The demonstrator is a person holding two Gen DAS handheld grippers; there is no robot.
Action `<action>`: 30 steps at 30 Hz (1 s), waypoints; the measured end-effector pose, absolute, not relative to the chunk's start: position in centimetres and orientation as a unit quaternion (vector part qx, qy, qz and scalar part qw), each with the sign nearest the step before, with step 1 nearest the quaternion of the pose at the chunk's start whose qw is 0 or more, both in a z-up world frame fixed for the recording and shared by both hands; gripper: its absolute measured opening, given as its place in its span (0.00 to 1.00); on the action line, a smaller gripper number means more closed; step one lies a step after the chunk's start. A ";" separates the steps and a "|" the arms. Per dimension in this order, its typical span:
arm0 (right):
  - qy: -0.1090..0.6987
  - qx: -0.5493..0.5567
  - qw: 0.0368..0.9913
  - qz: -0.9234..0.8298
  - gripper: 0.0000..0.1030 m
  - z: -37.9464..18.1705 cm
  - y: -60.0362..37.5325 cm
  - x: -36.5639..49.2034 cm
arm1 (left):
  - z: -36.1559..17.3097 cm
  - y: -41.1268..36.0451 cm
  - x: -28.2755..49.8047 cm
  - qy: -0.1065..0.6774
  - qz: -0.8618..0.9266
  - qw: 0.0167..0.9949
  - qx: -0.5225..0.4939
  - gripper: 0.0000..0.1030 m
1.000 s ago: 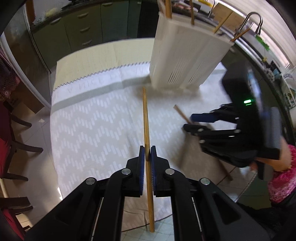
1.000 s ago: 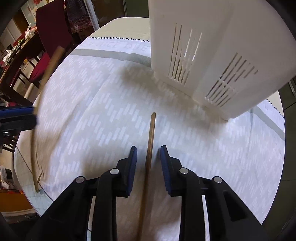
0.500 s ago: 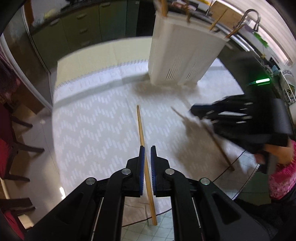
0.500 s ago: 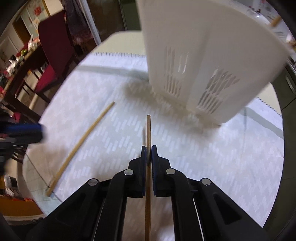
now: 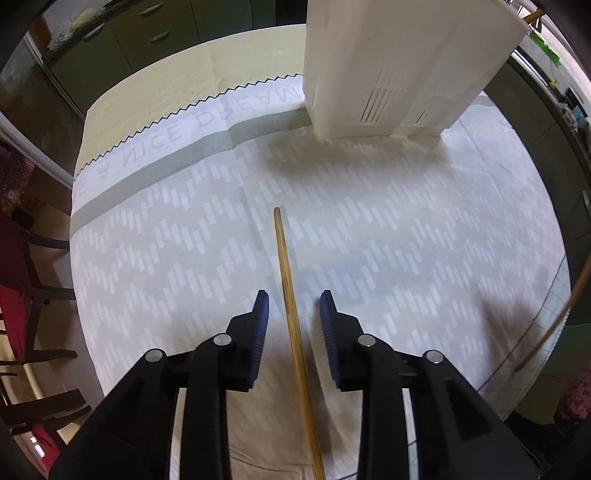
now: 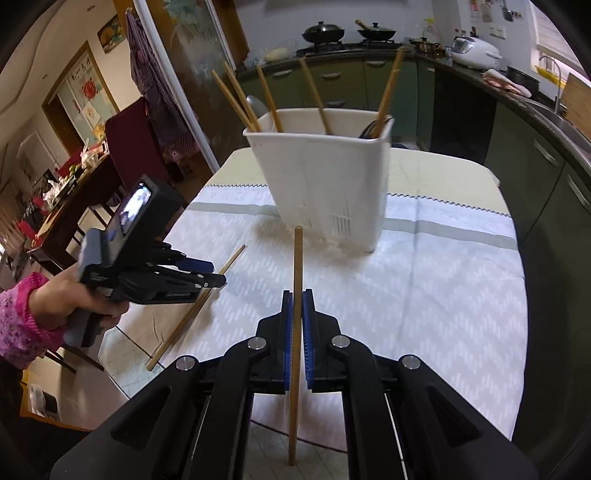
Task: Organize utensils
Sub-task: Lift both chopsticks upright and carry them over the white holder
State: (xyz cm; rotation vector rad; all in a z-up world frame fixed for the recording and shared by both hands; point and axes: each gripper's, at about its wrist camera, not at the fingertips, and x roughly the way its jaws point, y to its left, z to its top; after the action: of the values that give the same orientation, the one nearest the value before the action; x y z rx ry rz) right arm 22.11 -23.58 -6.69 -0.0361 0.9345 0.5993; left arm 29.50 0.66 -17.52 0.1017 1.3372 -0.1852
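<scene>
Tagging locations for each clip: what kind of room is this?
Most likely a home kitchen with a dining corner: woks on a stove, a rice cooker, green cabinets, and a cloth-covered table.

Left wrist looks steeply down, right wrist shallower; both share the white holder [image 5: 399, 62].

My wooden chopstick [image 6: 296, 295] looks smooth; the white plastic holder [image 6: 325, 181] matt; the patterned cloth [image 5: 406, 240] soft.
</scene>
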 end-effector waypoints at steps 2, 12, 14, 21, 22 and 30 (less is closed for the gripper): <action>0.440 -0.011 0.852 0.285 0.06 -6.4 -24.1 21.6 | -17.9 0.4 29.7 0.622 -0.085 0.776 0.051 0.27; 0.424 0.009 0.857 0.292 0.06 -5.1 -25.9 20.5 | -17.7 0.0 29.9 0.614 -0.082 0.784 0.039 0.05; 0.418 0.014 0.860 0.293 0.06 -4.8 -26.3 20.4 | -16.6 0.5 29.7 0.600 -0.085 0.795 0.034 0.05; 0.391 0.024 0.873 0.291 0.06 -2.7 -28.1 19.1 | -10.8 1.2 26.9 0.541 -0.098 0.835 0.032 0.05; 0.388 0.025 0.874 0.291 0.06 -2.4 -28.3 18.9 | -9.9 1.2 26.3 0.534 -0.102 0.839 0.028 0.05; 0.376 0.019 0.878 0.294 0.06 -1.4 -28.2 18.0 | -5.1 0.5 22.8 0.490 -0.123 0.863 0.020 0.05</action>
State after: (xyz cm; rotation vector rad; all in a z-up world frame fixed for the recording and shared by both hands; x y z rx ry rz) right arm 18.03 -28.22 -1.36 0.0398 0.7836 0.6140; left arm 22.82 0.53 -5.11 0.0428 1.0269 -0.2585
